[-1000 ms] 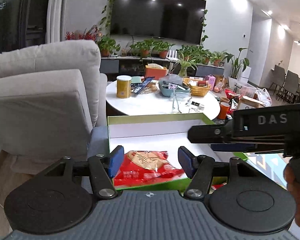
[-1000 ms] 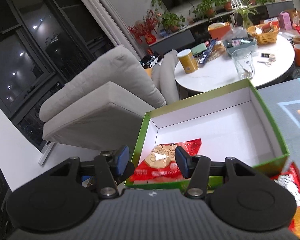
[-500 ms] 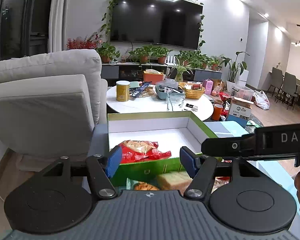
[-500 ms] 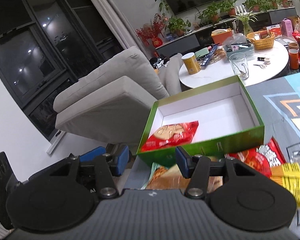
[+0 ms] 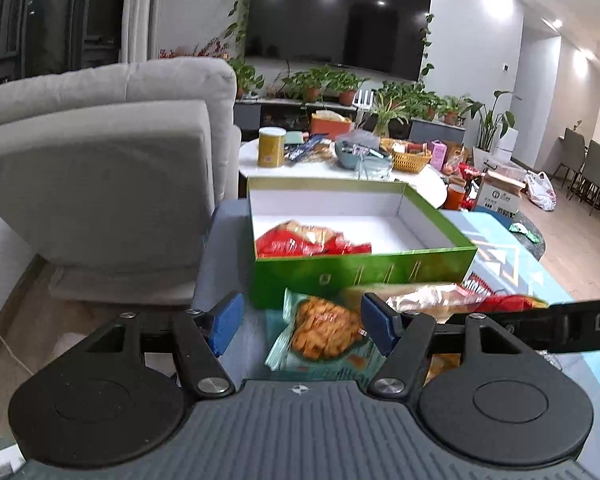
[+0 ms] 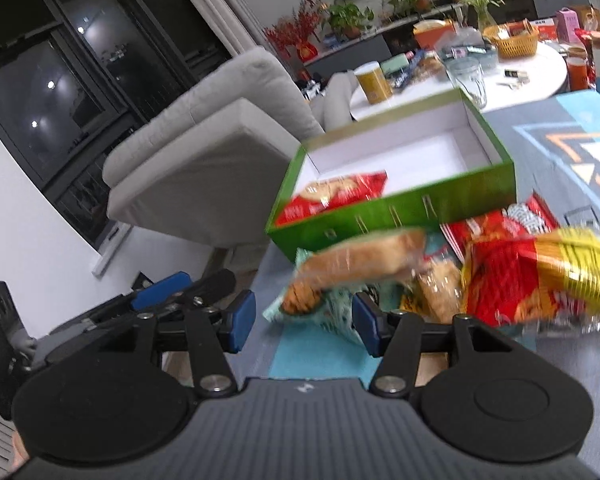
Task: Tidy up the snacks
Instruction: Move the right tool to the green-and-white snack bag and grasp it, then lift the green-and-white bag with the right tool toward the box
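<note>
A green box (image 5: 360, 276) with a white inside stands on the patterned table; it also shows in the right wrist view (image 6: 400, 208). A red snack packet (image 5: 304, 240) lies in its near left corner, also seen from the right (image 6: 332, 194). In front of the box lies a pile of snacks: a teal packet of fried pieces (image 5: 324, 336), a clear-wrapped bread (image 6: 364, 260) and a red-yellow bag (image 6: 540, 276). My left gripper (image 5: 302, 322) is open and empty above the teal packet. My right gripper (image 6: 304, 316) is open and empty near the pile's left end.
A grey armchair (image 5: 100, 184) stands left of the table. A round white table (image 5: 340, 164) behind the box carries a yellow tin (image 5: 271, 147), a basket, a glass and packets. A cardboard carton (image 5: 500, 196) sits on the floor at right.
Both grippers have drawn back from over the box, leaving the red packet inside. The snack pile in front of the box has come into view.
</note>
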{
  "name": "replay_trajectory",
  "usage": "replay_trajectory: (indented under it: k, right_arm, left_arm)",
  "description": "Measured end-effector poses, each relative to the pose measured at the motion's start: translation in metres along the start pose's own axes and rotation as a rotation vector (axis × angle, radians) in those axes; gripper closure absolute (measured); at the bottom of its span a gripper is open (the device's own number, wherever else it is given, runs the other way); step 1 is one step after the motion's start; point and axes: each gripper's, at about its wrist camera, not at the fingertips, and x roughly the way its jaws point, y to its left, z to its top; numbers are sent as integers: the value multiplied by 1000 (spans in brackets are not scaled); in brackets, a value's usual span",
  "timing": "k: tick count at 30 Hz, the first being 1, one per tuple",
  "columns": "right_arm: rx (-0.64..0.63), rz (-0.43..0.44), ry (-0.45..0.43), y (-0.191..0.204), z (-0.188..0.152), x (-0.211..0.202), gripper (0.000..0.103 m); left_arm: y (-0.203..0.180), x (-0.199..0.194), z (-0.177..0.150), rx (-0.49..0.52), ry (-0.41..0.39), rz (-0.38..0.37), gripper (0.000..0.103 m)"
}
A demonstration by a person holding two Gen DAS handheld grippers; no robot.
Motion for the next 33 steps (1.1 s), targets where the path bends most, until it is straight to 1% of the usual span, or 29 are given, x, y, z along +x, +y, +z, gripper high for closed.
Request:
replay_trajectory:
  k: [5,13,24,28,33]
  right_arm:
    - [25,-25,40,-8,-10,18,43]
    - [68,-42,42,-16,-17,32,43]
    - [134,-60,37,-25,-12,48,43]
    - [160,-74,30,-29,-8,53,43]
    - [181,-81,45,-35,-5,61,43]
  left_arm:
    - [2,9,-8,3,34,1,41]
    - [5,26,-17,9,73,-13,41]
    - [11,49,-16,-7,104,-38,41]
    - [10,58,-14,3,113,-42,41]
    - [11,69,-12,-1,136,-48,41]
